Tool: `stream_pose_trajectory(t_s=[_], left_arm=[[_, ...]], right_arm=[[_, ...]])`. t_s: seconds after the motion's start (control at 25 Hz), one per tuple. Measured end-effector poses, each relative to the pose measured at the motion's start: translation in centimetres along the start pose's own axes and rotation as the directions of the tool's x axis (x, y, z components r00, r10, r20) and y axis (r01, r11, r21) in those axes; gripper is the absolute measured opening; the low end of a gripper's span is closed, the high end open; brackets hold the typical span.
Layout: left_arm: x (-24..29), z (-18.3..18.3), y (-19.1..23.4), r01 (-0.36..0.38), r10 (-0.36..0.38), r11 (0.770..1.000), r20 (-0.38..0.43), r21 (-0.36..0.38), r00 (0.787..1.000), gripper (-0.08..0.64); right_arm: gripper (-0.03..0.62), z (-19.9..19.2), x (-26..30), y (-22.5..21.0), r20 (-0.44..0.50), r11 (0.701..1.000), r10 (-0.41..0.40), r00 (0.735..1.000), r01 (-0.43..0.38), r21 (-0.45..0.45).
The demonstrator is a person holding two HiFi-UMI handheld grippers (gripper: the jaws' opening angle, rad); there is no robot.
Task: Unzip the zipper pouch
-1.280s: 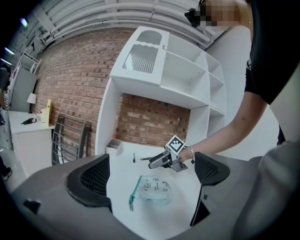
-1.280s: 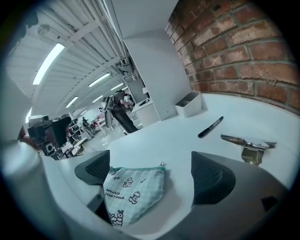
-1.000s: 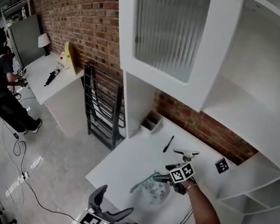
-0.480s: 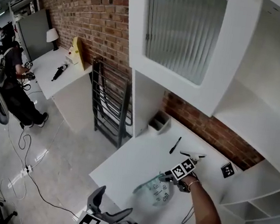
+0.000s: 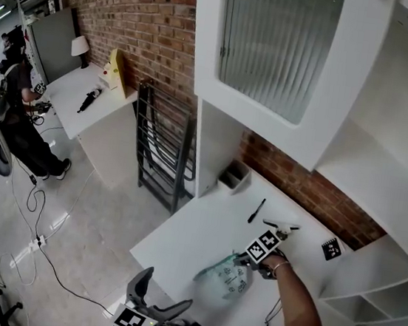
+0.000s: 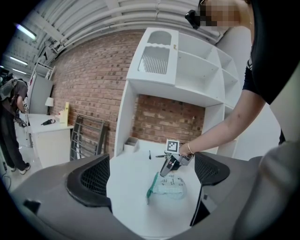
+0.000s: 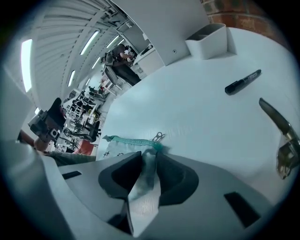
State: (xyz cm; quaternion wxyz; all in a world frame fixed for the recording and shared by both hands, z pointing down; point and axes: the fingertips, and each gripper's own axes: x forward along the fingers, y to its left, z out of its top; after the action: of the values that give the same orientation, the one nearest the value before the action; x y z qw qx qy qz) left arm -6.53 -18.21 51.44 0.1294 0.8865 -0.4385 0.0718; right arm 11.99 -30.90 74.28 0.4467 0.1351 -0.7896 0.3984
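Soft, light pouch (image 5: 222,278), likely slides. Right gripper (image 7: 149,157) fingers just closed, pinching fabric end beside zipper pull (image 7: 158,136). Left gripper (image 6: 151,185) fingers apart, empty; pull looks best hold.

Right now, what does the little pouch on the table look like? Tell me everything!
The pouch is small, soft and see-through with little prints, and has a teal zipper along one edge with a metal pull. It lies a bit crumpled on the white table. The right gripper, whose jaws have just been closing, pinches its end near the pull. Nothing else touches it.
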Motion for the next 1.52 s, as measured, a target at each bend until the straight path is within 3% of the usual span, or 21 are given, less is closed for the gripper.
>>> stream_pose_trajectory(t_s=[0.16,0.36,0.48,0.72,0.84,0.92,1.08,1.24,1.28,1.36,1.52], left_arm=[[0.2,-0.1,-0.2,0.01,-0.01,1.0,0.002,-0.005,1.0,0.566],[0.8,-0.9,-0.7,0.059,-0.059,0.998,-0.018,0.033,0.998,0.566],[1.5,-1.1,-1.0,0.079,-0.078,0.997,-0.021,0.024,0.997,0.566],[3.1,-0.9,-2.0,0.136,-0.135,0.99,-0.027,0.024,0.99,0.565],[3.8,-0.9,-2.9,0.173,-0.171,0.984,-0.039,0.037,0.984,0.565],[4.3,-0.6,-3.7,0.193,-0.191,0.98,-0.036,0.044,0.981,0.563],[4.9,0.2,-5.2,0.246,-0.245,0.968,-0.017,0.041,0.969,0.555],[5.0,1.2,-6.9,0.311,-0.312,0.95,0.013,0.031,0.95,0.497],[5.1,1.3,-7.2,0.32,-0.32,0.947,0.013,0.037,0.947,0.482],[5.2,1.3,-7.7,0.335,-0.336,0.941,0.008,0.046,0.942,0.468],[5.1,1.7,-9.0,0.38,-0.381,0.924,0.035,0.035,0.924,0.405]], right_arm=[[0.031,0.6,-0.7,0.2,0.088,0.998,-0.042,0.995,0.045,-0.035],[0.02,1.0,-2.8,2.2,0.276,0.983,-0.118,0.954,0.152,-0.105],[0.018,0.9,-4.8,3.5,0.411,0.946,-0.204,0.888,0.287,-0.151],[0.018,0.1,-8.6,8.1,0.626,0.806,-0.344,0.7,0.562,-0.185],[0.018,-0.2,-9.8,11.2,0.687,0.714,-0.375,0.623,0.667,-0.215],[0.018,-0.6,-10.5,12.9,0.72,0.611,-0.404,0.565,0.752,-0.247],[0.017,-0.8,-12.6,15.7,0.77,0.378,-0.469,0.432,0.886,-0.268],[0.015,-1.4,-14.6,17.7,0.811,0.202,-0.498,0.308,0.95,-0.237],[0.015,-1.6,-15.1,18.0,0.819,0.172,-0.501,0.281,0.959,-0.224],[0.015,-2.1,-15.9,18.8,0.83,0.141,-0.504,0.24,0.971,-0.195],[0.015,-3.2,-16.8,20.4,0.84,0.104,-0.504,0.202,0.979,-0.174]])
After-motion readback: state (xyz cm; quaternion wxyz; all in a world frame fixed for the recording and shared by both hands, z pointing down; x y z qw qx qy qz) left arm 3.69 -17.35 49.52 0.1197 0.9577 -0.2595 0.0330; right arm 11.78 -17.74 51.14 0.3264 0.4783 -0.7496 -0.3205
